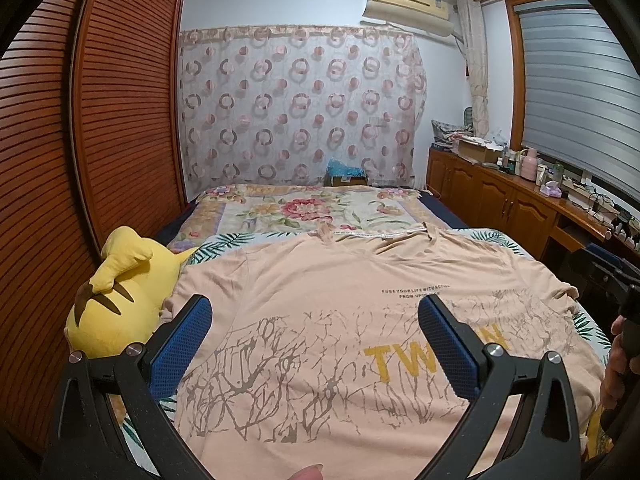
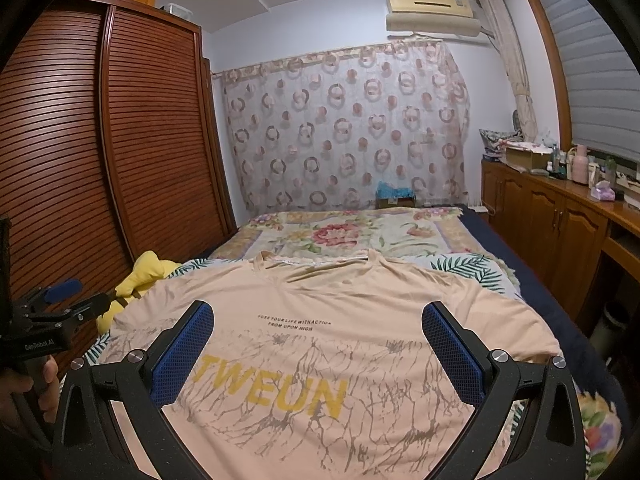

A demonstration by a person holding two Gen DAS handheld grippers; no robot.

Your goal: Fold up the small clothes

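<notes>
Peach T-shirt (image 1: 340, 280) flat on bed, beneath both gaping claws

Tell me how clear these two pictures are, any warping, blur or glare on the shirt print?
Left wrist view: strong fisheye bowing of the wardrobe, dark corners, and the peach T-shirt is sharp, its small text barely readable. Right wrist view: same bowing, and the T-shirt's yellow lettering reads crisply; soft even light, no glare in either.

Matt cotton T-shirt (image 2: 320, 344), plush yellow toy (image 1: 116, 300), glossy slatted wooden wardrobe (image 1: 80, 120)
</notes>
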